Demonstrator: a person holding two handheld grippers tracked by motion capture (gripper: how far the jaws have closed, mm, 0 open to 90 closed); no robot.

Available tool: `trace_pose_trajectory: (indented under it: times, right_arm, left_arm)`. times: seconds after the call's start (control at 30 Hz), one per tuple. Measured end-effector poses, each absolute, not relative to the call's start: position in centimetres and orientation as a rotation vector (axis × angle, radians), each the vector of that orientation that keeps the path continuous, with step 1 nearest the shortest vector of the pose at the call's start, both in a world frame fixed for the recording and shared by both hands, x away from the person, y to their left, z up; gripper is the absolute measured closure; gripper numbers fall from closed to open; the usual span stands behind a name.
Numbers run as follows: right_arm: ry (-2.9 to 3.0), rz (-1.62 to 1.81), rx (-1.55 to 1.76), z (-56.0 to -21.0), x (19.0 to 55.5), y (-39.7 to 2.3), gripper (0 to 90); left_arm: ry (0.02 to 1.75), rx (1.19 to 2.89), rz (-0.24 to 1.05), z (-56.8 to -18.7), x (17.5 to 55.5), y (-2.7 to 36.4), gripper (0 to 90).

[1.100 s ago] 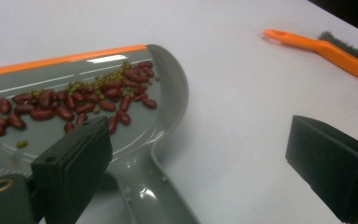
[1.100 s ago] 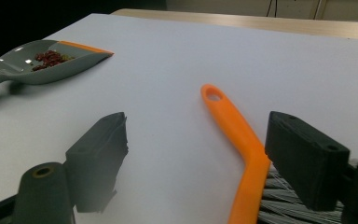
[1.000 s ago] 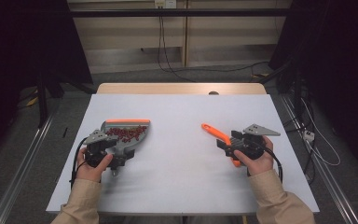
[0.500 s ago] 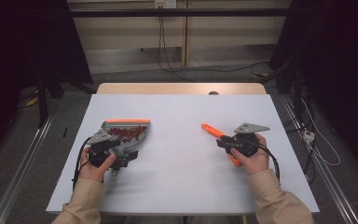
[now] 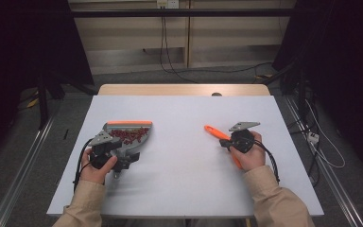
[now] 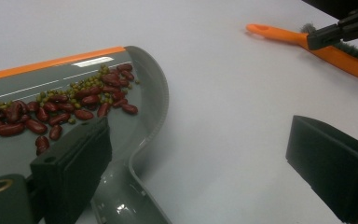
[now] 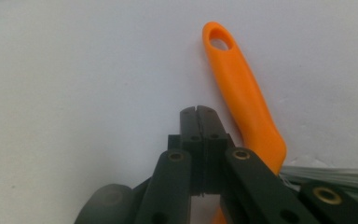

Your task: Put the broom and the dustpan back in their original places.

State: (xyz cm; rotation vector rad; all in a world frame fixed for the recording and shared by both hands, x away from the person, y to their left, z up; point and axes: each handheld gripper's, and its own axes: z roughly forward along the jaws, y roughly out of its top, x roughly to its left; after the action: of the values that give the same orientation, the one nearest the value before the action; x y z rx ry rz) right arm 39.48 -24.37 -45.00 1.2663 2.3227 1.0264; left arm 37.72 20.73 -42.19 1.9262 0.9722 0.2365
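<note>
A grey dustpan [image 5: 128,135] [image 6: 74,88] with an orange front edge lies on the table's left half and holds red beans [image 6: 51,114] mixed with small green ones. My left gripper [image 5: 119,152] [image 6: 205,154] stands open at the pan's near end. One jaw is over the pan, the other over bare table. An orange-handled brush [image 5: 217,133] [image 7: 242,98] [image 6: 307,42] lies at the right. My right gripper [image 5: 225,143] [image 7: 199,112] is shut just beside the handle. Its jaws have just been closing and nothing is between them.
The white table top [image 5: 179,118] has open room in the middle and along the far side. Its wooden far edge [image 5: 184,90] shows behind. Cables trail from both grippers toward the near edge. Dark floor and metal rails flank the table.
My right hand has shifted a little left and lower along the brush, and its jaws have come together. The left hand and the dustpan have stayed put.
</note>
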Motion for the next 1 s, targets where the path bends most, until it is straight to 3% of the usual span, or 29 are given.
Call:
trace_pose_trajectory:
  times: [1.0]
  right_arm:
    - [2.312,0.848,1.244,-45.8,40.5,-25.2,90.0]
  left_arm:
    - [0.982,1.926,0.233,-42.3,37.8,21.1,6.8]
